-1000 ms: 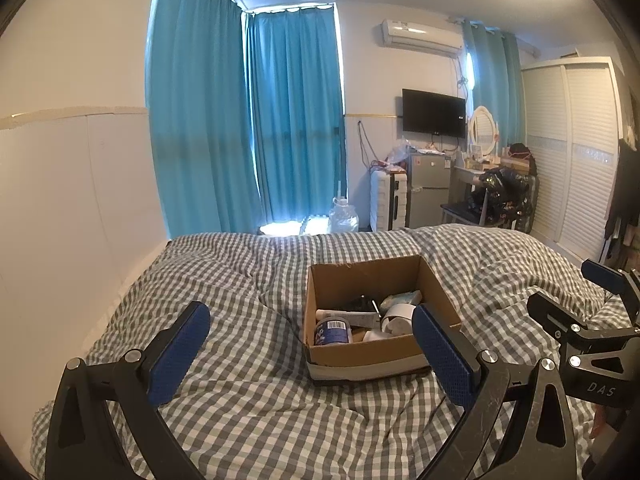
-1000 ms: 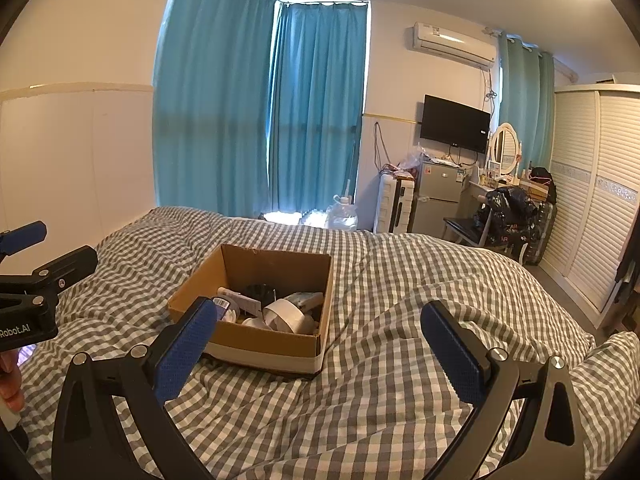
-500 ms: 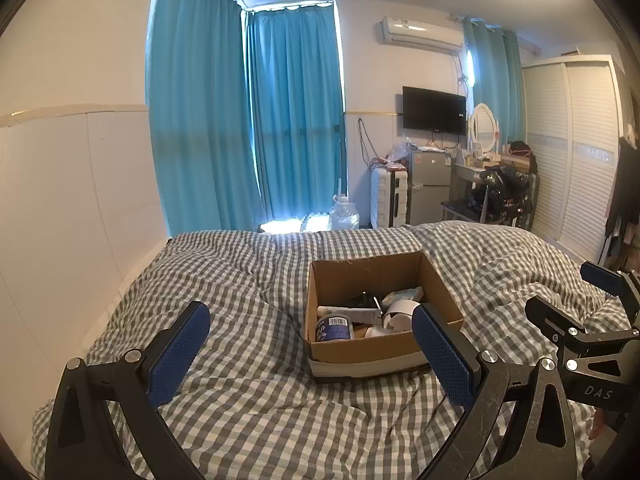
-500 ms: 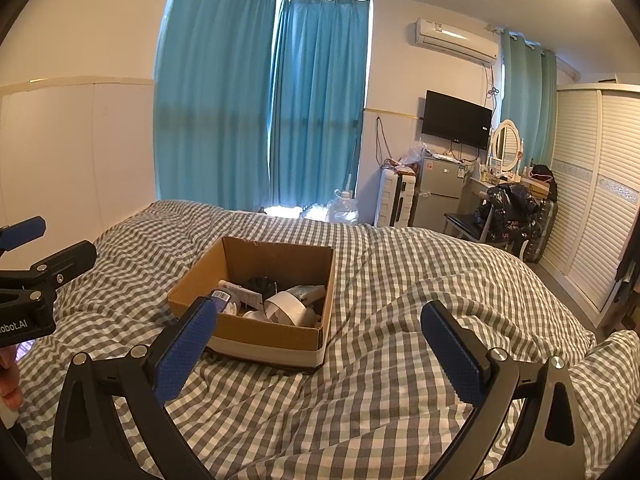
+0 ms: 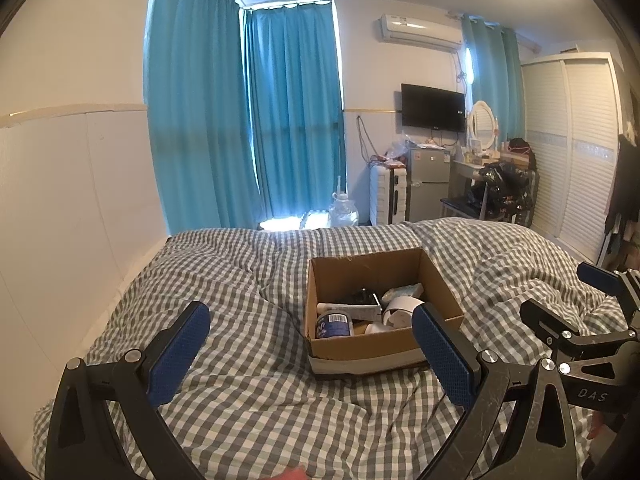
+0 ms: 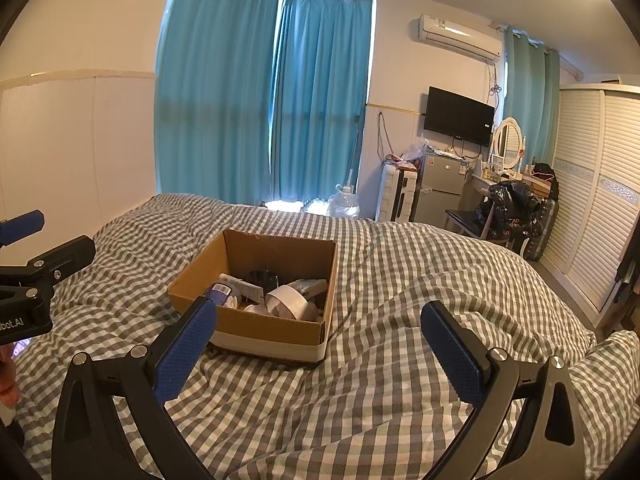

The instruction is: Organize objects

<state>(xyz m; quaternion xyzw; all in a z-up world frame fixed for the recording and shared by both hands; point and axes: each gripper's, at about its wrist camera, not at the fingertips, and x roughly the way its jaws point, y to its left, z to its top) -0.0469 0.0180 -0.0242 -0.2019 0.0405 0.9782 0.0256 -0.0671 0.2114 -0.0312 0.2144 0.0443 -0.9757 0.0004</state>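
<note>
An open cardboard box [image 5: 360,350] sits on the grey checked bedcover [image 5: 248,280]. It also shows in the right wrist view [image 6: 264,334]. Inside lie a blue-labelled can [image 5: 334,326], a white tape roll [image 6: 290,300], a white tube [image 5: 352,310], a dark object and a pale packet. My left gripper [image 5: 310,350] is open and empty, held above the bed short of the box. My right gripper [image 6: 320,346] is open and empty, also short of the box. Each gripper shows at the edge of the other's view.
The bedcover [image 6: 400,280] is rumpled with folds around the box. A white wall panel [image 5: 80,200] runs along the left. Beyond the bed stand teal curtains [image 5: 292,120], a water jug [image 5: 344,214], a small fridge [image 5: 428,184], a cluttered chair and a white wardrobe [image 5: 576,168].
Both views have tilted slightly, so the box sits a little lower and farther in frame. Both grippers stay open and empty.
</note>
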